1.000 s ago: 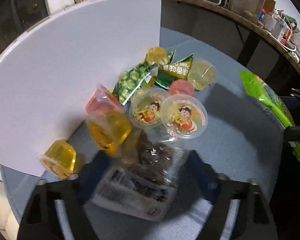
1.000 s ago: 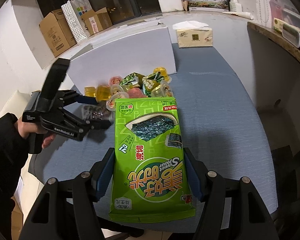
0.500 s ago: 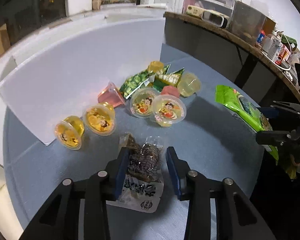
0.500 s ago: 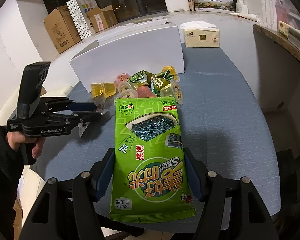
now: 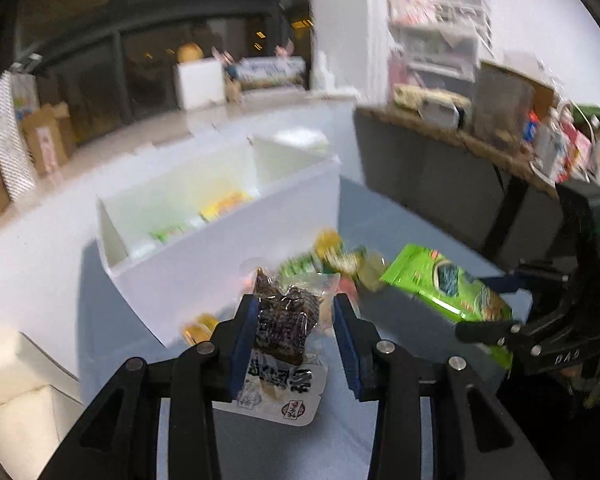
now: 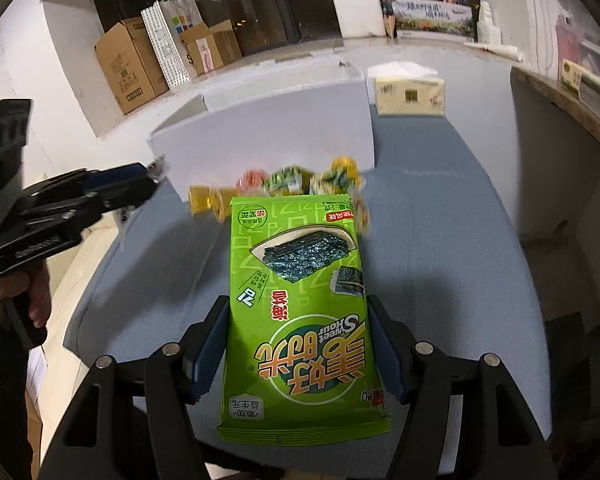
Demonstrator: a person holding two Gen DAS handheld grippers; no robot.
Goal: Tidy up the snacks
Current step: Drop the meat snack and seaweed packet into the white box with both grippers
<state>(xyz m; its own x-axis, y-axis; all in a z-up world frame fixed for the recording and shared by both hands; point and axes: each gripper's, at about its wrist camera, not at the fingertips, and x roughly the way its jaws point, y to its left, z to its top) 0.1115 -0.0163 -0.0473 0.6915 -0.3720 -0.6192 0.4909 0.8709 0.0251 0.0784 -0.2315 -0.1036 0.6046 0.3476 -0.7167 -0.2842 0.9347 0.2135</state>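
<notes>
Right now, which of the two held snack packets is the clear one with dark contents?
The clear packet in the left gripper; the right gripper holds an opaque green seaweed bag.

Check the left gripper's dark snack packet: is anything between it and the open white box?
Nothing visible does. The left gripper holds the dark snack packet lifted in front of the white box; only the box's front wall lies ahead, with the open top above it.
</notes>
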